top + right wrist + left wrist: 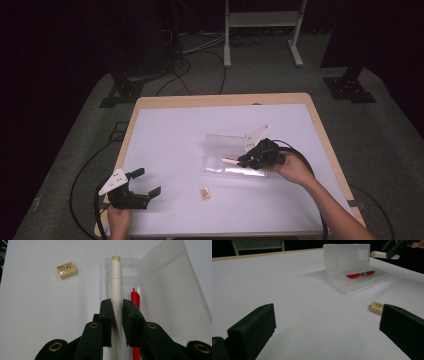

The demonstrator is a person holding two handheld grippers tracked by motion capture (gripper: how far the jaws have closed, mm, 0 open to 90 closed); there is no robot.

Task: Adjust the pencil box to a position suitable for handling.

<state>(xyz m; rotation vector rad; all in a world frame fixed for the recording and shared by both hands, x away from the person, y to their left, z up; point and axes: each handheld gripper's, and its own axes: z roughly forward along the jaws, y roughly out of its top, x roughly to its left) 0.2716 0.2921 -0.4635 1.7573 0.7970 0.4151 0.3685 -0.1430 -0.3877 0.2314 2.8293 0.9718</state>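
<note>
The cream-white cylindrical pen (116, 290) points away from the right gripper (116, 315), whose 2 jaws clench its barrel above the clear plastic hinged pencil case (172, 287), its long axis along the tray beside a red pen (135, 300). The small beige rectangular eraser (66, 270) bears unreadable print. The left gripper (140, 187) rests spread wide, empty, well apart.

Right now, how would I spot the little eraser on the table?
Find the clear case lying open on the white table. In front of it, nearer the person, lies the eraser, alone. It is a small cream block with a printed label, unlike the pens at the case.
</note>
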